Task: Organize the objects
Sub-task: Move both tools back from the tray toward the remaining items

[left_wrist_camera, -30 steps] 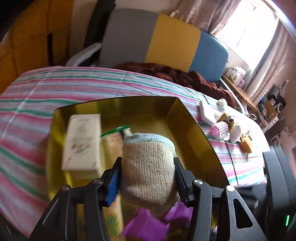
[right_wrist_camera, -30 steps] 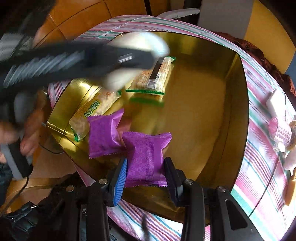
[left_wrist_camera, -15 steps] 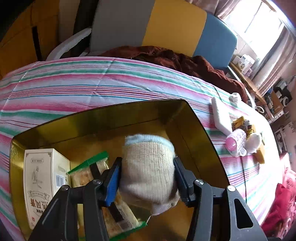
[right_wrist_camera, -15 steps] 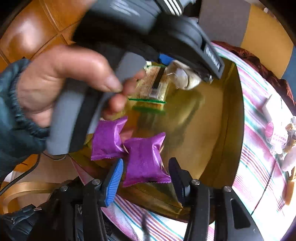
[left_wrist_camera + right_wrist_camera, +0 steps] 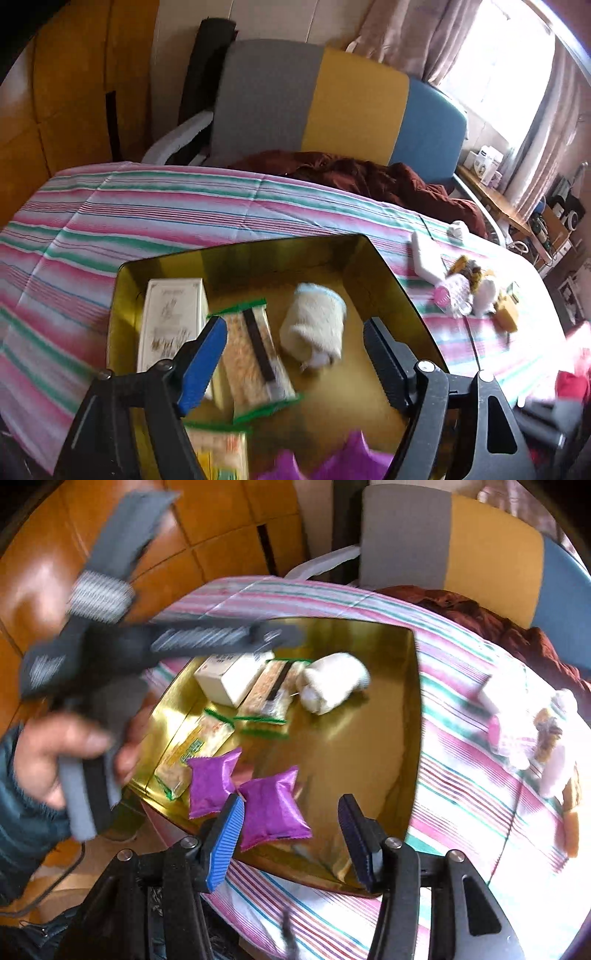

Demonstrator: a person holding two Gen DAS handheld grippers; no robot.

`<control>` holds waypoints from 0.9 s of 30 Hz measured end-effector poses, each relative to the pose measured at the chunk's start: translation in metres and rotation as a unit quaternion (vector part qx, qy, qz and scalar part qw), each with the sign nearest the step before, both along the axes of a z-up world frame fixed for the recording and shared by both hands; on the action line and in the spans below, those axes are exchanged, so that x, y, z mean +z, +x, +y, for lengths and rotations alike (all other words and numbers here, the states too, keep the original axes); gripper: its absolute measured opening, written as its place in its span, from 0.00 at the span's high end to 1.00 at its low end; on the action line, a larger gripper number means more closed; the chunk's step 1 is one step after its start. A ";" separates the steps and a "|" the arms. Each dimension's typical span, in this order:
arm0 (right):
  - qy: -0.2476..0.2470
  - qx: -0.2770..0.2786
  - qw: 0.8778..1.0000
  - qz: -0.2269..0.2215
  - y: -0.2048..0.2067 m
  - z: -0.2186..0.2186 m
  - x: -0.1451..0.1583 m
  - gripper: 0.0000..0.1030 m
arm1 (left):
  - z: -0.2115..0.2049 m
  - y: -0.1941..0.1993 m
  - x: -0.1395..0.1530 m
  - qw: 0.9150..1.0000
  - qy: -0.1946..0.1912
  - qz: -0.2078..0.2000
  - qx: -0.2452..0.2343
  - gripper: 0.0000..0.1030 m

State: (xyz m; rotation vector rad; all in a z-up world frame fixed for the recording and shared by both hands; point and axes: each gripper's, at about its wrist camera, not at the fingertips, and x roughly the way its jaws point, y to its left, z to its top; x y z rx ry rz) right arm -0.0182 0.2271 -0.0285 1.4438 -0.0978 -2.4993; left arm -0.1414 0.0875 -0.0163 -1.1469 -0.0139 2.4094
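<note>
A gold tray (image 5: 391, 280) (image 5: 413, 716) sits on the striped cloth. In it lie a rolled beige sock (image 5: 314, 326) (image 5: 334, 686), a white box (image 5: 171, 317) (image 5: 227, 677), cracker packs (image 5: 255, 362) (image 5: 271, 692) and two purple packets (image 5: 273, 812). My left gripper (image 5: 293, 360) is open and empty, drawn back just short of the sock. My right gripper (image 5: 291, 827) is open above the tray's near edge, with one purple packet lying in the tray below its fingers.
To the right of the tray lie a white block (image 5: 426, 258), a pink ribbed item (image 5: 450, 295) and small toys (image 5: 487, 291). A brown cloth (image 5: 369, 177) lies at the table's far edge before a grey, yellow and blue chair (image 5: 332, 110).
My left gripper opened and let the sock go into the tray, then pulled back. My right gripper opened and rose off the purple packet.
</note>
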 end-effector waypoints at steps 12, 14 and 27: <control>-0.015 -0.090 0.996 0.010 0.031 0.057 0.013 0.34 | 0.012 0.063 0.005 1.000 -0.003 0.014 -0.027 0.20; -0.014 -0.104 0.994 0.009 0.035 0.066 0.010 0.33 | 0.018 0.073 0.009 0.999 -0.011 0.030 -0.030 0.17; 0.003 -0.174 0.985 0.017 0.052 0.110 0.011 0.26 | 0.033 0.112 0.019 0.995 -0.048 0.084 -0.029 0.11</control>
